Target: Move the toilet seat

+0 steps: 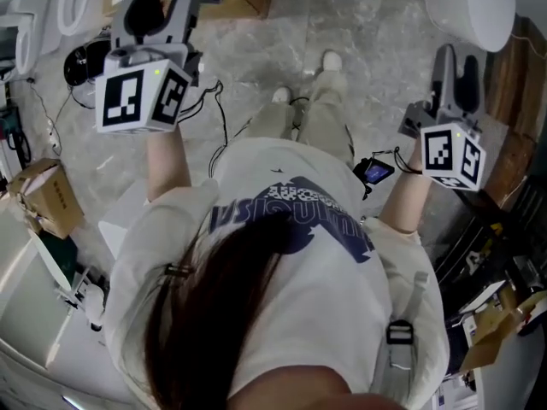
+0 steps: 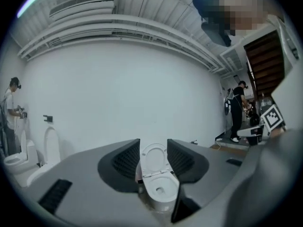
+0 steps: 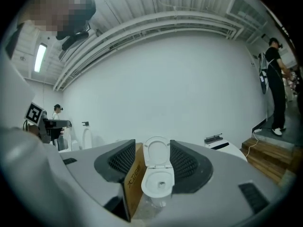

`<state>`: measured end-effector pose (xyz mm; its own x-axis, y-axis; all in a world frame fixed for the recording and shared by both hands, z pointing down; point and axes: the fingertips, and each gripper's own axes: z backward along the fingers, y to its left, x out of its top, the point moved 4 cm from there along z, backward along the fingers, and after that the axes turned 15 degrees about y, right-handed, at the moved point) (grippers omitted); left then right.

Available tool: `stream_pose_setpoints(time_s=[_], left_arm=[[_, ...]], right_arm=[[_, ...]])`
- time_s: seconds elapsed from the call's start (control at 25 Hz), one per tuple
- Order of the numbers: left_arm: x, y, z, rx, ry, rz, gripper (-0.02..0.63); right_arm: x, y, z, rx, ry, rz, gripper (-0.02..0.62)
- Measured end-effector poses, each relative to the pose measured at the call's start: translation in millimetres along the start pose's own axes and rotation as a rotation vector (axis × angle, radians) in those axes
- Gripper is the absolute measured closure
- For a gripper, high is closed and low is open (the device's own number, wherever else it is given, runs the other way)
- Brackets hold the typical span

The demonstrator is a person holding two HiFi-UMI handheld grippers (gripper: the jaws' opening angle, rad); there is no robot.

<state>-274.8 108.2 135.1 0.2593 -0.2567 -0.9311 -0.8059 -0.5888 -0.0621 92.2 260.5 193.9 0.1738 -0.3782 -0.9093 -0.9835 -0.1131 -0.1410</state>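
— Where's the toilet seat (image 3: 157,151)?
— Upright on the toilet (image 3: 158,183) ahead of us, a cardboard box (image 3: 133,178) against its left edge.
— Our claws?
— We hold the left gripper (image 2: 154,161) and right gripper (image 3: 152,163) agape, empty, well short of it.

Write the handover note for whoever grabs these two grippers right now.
Left gripper: jaws apart, nothing between them, aimed at the toilet ahead.
Right gripper: likewise open and empty.
White ceramic toilet: stands some way ahead on the floor, out of reach of both grippers, with a brown cardboard box beside it.
White oval toilet seat: raised upright.
Done: nothing yet; the seat is untouched.
Left: walk up, grip the seat's rim, and move it, probably down onto the bowl.
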Motion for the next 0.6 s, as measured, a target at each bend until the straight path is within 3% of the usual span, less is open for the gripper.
stream_pose_setpoints(time_s=[0.24, 0.4, 0.6], left_arm=[[-33, -6, 45, 0.059, 0.024, -0.078, 0.517], [-45, -24, 62, 0.018, -0.006, -0.089, 0.592], [-54, -41, 79, 0.007, 0.038, -0.071, 0.606]], right_arm=[[-35, 48, 34, -0.001, 0.006, 0.034, 0.467], [-35, 65, 51, -0.002, -0.016, 0.082, 0.548], [-40, 72, 71, 0.006, -0.024, 0.125, 0.584]])
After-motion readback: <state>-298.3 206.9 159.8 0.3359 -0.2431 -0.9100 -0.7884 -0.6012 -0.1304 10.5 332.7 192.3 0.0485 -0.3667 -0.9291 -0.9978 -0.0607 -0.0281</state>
